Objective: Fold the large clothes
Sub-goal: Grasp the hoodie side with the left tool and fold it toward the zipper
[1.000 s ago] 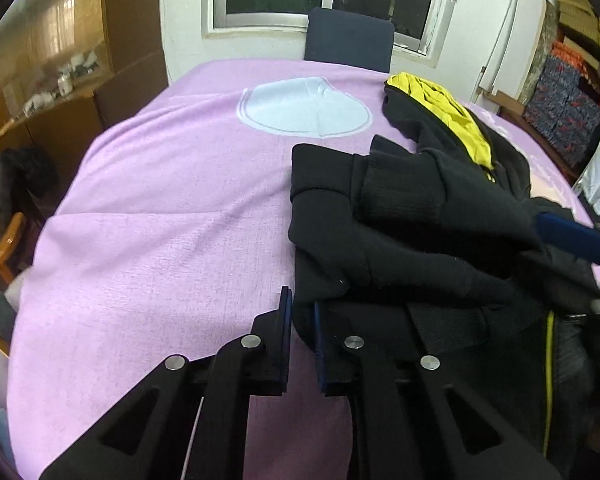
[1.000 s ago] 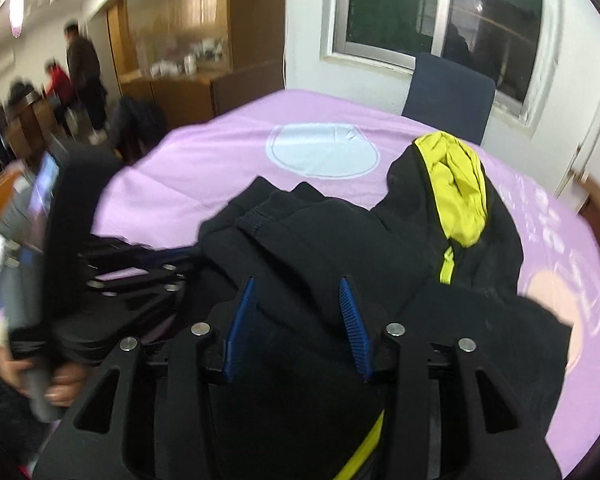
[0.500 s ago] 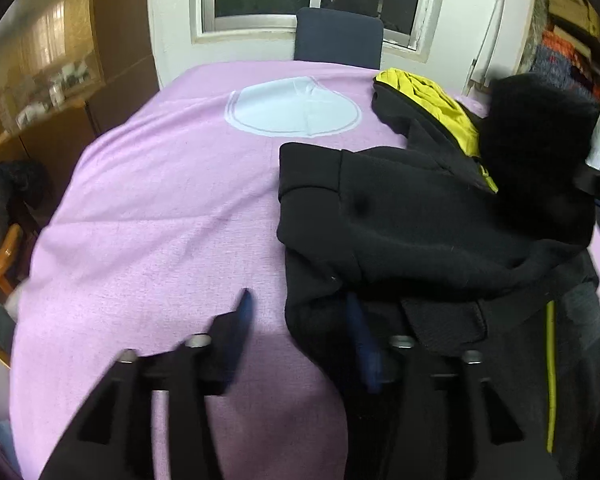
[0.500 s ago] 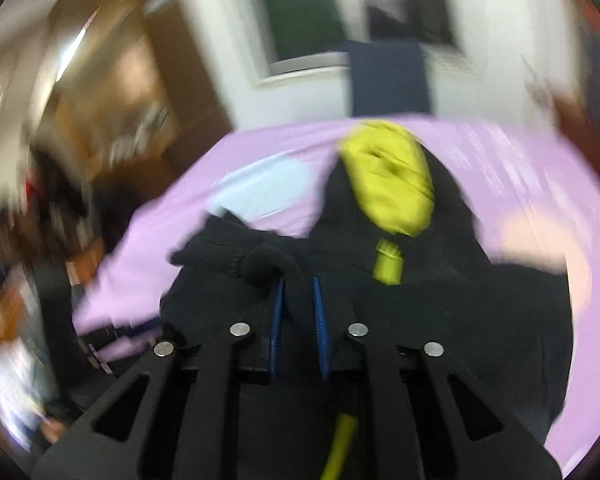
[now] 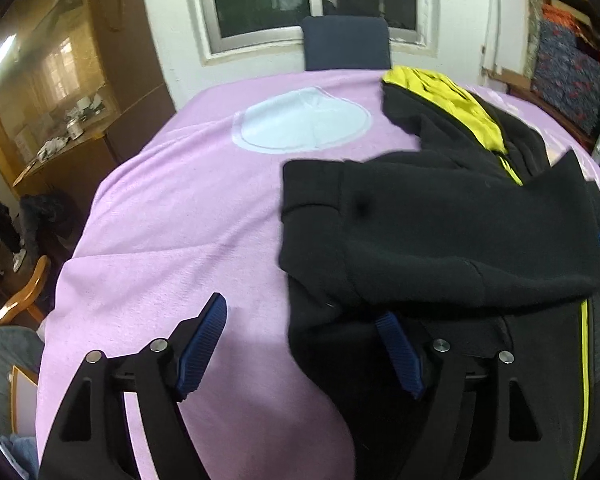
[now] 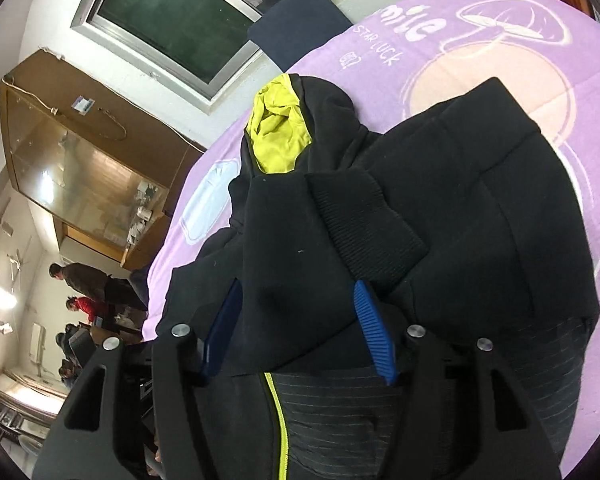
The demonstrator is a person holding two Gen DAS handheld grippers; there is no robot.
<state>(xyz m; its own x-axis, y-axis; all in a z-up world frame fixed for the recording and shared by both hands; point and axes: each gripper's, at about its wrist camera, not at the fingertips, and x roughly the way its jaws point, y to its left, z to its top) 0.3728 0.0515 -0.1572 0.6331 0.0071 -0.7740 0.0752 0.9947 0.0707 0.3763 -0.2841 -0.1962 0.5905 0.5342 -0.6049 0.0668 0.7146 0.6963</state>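
Releasing both sleeves onto the folded black hoodie.

Left gripper (image 5: pixel 302 346), lower centre of its view, has its jaws opening: one pad over bare purple blanket (image 5: pixel 172 216), the other at the garment's near edge, neither pressing cloth. Right gripper (image 6: pixel 296 326), lower centre of its view, is also opening; a black sleeve fold lies between its pads, ungripped. The hoodie (image 5: pixel 440 232) lies on the blanket, right half of the left view, yellow-lined hood (image 6: pixel 278 128) at the far end and ribbed cuff (image 6: pixel 364 224) laid across the body. Judged soft, thick, fairly heavy and non-slippery; layers may slump. Grip hem corners or doubled edges, not single layers.
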